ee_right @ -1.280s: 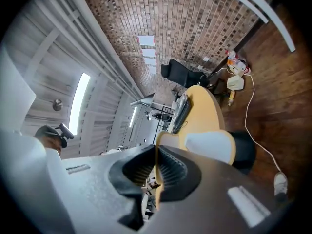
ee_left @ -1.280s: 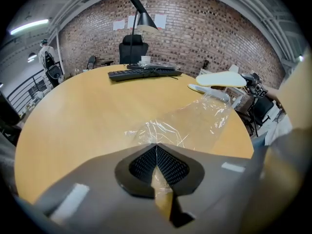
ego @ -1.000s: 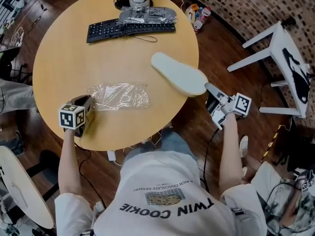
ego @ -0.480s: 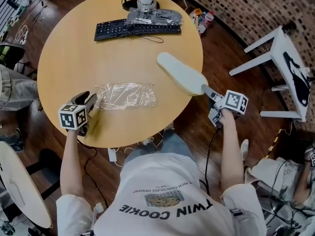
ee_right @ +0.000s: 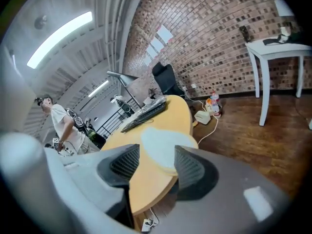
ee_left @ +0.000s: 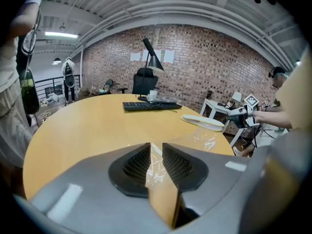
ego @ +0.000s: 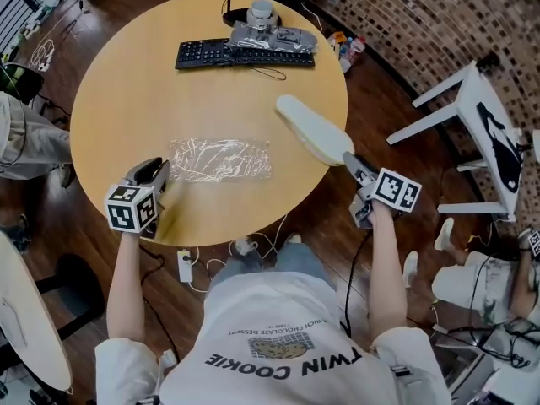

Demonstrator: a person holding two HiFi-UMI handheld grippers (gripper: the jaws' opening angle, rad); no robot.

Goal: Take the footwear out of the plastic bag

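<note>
Head view shows us the clear crinkled plastic bag [ego: 221,159] flat and empty on the round wooden table [ego: 126,83], with the pale flat slipper [ego: 314,131] lying outside it. Our left gripper [ego: 159,172], jaws just closing, stands slightly apart on nothing. Our right gripper [ego: 349,162], jaws just opening, gapes clear of the slipper.

Brick wall [ego: 439,15], wood floor [ego: 380,108], round table [ego: 135,99]

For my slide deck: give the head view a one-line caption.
Pale slipper lies on the round table beside the empty clear plastic bag, keyboard beyond.
</note>
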